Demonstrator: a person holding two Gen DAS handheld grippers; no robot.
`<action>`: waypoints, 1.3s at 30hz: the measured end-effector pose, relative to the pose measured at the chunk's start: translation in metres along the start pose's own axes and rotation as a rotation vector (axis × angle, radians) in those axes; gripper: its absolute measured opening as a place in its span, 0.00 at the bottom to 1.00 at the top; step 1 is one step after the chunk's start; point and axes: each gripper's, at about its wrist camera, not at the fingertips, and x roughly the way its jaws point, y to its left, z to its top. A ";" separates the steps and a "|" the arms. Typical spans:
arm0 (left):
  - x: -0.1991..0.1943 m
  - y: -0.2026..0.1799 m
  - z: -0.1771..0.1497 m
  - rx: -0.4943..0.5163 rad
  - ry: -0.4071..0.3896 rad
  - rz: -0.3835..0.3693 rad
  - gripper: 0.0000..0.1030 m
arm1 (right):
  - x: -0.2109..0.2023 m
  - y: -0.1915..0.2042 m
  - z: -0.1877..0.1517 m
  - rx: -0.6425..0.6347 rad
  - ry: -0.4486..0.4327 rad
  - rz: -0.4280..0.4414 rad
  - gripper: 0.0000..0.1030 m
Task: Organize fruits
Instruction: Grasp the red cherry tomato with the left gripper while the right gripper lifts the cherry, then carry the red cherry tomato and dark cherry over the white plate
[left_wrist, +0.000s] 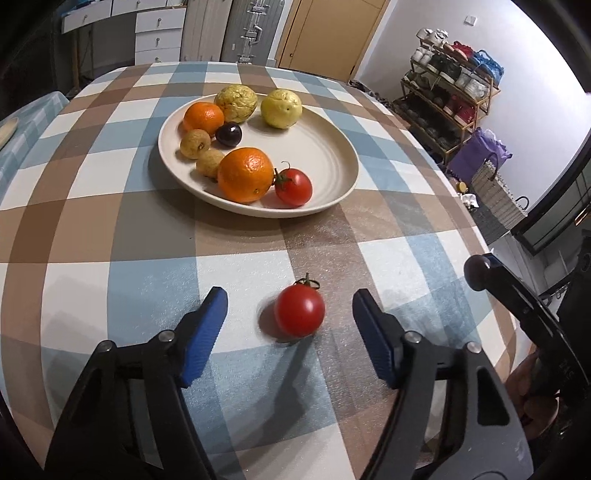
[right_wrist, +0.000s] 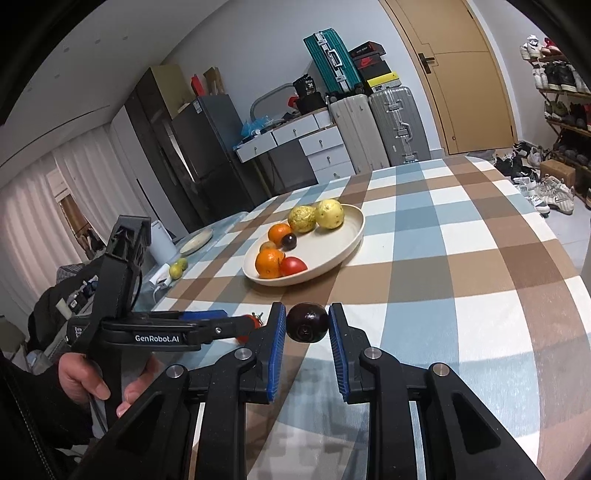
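A red cherry tomato (left_wrist: 299, 311) lies on the checkered tablecloth between the blue pads of my open left gripper (left_wrist: 290, 306), touching neither pad. Beyond it a cream plate (left_wrist: 325, 147) holds two oranges, two yellow fruits, two small brown fruits, a dark plum and another tomato (left_wrist: 293, 186). My right gripper (right_wrist: 307, 322) is shut on a dark plum (right_wrist: 307, 322), held above the table. The plate (right_wrist: 343, 236) shows farther back in the right wrist view. The left gripper (right_wrist: 221, 319) shows at the left there, with the tomato mostly hidden behind a finger.
The table edge (left_wrist: 476, 229) curves along the right, with a shoe rack (left_wrist: 447, 99) and purple bag beyond. To the far left in the right wrist view sit a small plate (right_wrist: 197, 240) and green fruits (right_wrist: 177, 267). Suitcases and drawers stand behind the table.
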 end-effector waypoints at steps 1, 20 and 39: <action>0.000 0.001 0.001 -0.004 -0.002 -0.004 0.65 | 0.000 0.000 0.001 -0.002 -0.001 0.000 0.23; 0.002 0.011 0.005 -0.029 0.013 -0.111 0.26 | 0.007 0.008 0.006 -0.019 0.022 -0.008 0.23; -0.023 0.033 0.075 -0.033 -0.104 -0.134 0.26 | 0.073 0.015 0.049 -0.043 0.089 0.076 0.23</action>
